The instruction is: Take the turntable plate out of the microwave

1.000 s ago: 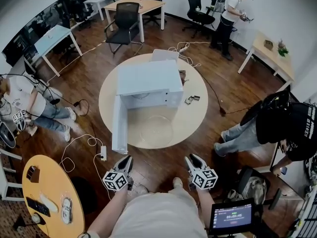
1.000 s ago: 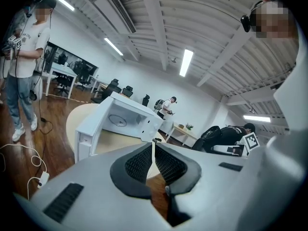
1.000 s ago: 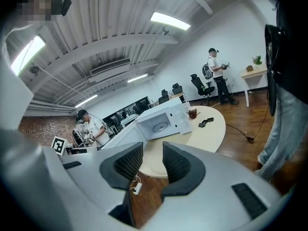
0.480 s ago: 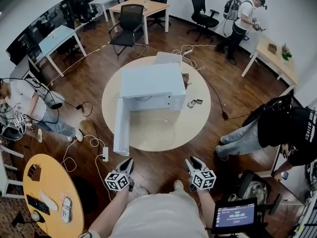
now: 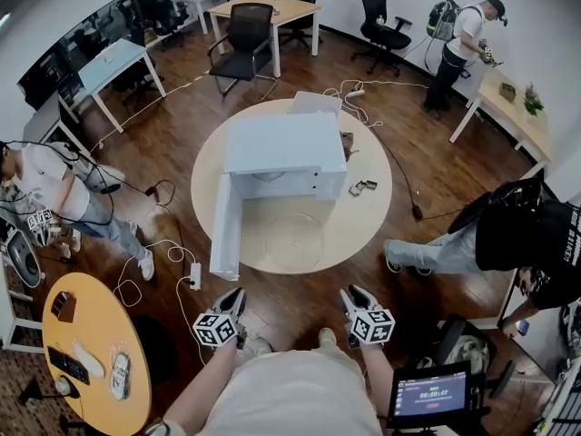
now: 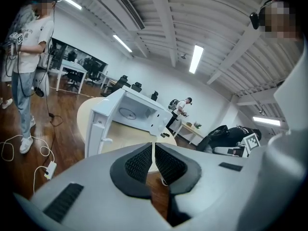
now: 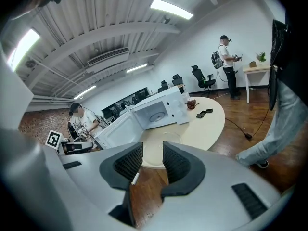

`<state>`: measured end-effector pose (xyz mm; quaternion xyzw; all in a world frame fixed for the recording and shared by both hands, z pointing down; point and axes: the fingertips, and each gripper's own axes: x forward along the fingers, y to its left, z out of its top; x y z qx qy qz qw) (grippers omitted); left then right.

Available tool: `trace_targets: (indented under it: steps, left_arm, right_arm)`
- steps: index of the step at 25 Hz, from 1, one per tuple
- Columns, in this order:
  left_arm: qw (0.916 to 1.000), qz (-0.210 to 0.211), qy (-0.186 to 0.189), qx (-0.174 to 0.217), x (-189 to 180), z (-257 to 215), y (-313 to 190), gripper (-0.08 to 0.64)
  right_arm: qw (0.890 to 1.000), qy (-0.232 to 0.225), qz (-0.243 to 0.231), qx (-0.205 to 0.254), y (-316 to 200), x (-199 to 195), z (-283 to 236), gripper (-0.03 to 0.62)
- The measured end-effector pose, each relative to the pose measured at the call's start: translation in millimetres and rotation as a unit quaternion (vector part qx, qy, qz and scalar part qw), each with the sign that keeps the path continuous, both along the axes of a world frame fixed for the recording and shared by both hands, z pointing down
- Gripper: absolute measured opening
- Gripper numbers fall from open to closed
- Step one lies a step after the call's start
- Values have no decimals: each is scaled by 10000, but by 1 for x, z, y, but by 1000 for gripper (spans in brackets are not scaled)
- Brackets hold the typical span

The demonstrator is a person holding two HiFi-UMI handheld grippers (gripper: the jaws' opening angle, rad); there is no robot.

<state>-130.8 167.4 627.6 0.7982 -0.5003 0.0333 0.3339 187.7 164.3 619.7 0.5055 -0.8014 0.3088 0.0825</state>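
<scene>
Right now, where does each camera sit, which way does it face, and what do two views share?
Head view: on the person's head, looking steeply down at the microwave on the table; left gripper, right gripper show.
Left gripper view: on that gripper, facing the microwave; shut jaws show.
Right gripper view: on that gripper, facing the microwave; open jaws show.
Both gripper views share the open microwave.

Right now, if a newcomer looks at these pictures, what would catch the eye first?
The white microwave stands in the middle of the round table, its door swung wide open to the left in the head view. The clear glass turntable plate lies on the table just in front of it. The left gripper, jaws shut, and the right gripper, jaws apart and empty, hang low, short of the table.
</scene>
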Motion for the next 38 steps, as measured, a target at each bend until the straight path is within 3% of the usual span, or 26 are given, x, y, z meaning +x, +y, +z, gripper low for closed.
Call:
trace_targets:
  steps: [38]
  left_arm:
    - [9993, -222, 71, -293, 0, 10, 17, 9]
  right_arm:
    - [9994, -116, -178, -282, 0, -4, 12, 126]
